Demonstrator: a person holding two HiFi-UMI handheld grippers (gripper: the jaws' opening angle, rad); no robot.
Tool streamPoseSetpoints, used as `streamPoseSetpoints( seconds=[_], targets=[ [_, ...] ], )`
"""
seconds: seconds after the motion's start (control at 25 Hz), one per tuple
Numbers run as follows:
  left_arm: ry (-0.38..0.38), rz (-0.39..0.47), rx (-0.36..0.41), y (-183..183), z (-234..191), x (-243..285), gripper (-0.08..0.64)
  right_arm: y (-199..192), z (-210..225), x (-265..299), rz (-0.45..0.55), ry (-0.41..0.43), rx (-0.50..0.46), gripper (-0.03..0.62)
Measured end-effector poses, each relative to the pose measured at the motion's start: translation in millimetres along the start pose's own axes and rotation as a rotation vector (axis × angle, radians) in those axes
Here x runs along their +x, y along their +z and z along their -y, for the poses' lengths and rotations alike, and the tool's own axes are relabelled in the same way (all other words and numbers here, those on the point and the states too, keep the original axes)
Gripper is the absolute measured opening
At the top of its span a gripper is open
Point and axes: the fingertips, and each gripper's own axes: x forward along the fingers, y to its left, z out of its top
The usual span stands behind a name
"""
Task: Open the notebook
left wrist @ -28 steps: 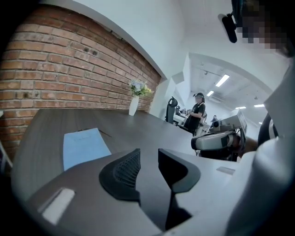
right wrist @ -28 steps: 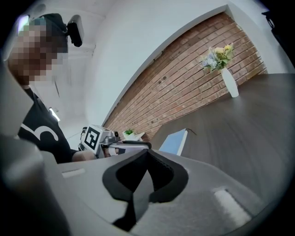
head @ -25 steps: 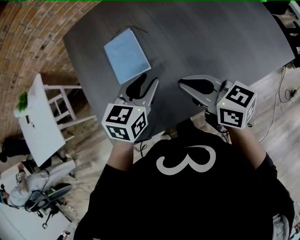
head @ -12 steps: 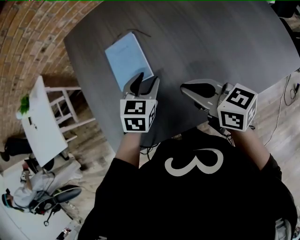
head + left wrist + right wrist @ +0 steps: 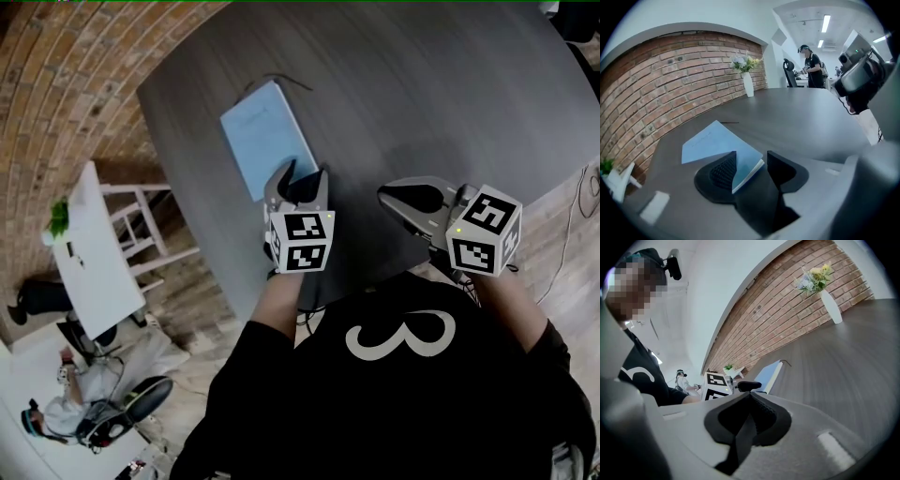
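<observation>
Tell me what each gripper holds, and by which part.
Nothing held. The left gripper has just been opening its jaws, which straddle the notebook at its near corner without pressing; the right gripper is shut, empty.

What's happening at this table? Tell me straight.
A person holds a gripper in each hand over the dark table. The left gripper is at the near corner of the closed blue notebook; its jaws have just been opening and straddle that corner without pinching it. The right gripper hangs beside it, jaws shut and empty.
</observation>
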Motion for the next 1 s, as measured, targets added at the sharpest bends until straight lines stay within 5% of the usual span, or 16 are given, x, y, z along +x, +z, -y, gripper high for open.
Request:
streamPoseSetpoints(
  seconds=[0.44,1.0],
  targets=[
    [0.024,-0.020,-0.012,1,-6,1,0.221,1,1,2,-0.010,0.018,0.009,0.002],
    [0.053,0.055,-0.052,20,-14,-26,0.062,14,-14,7,0.005,0.056,-0.030,0.000]
  ],
)
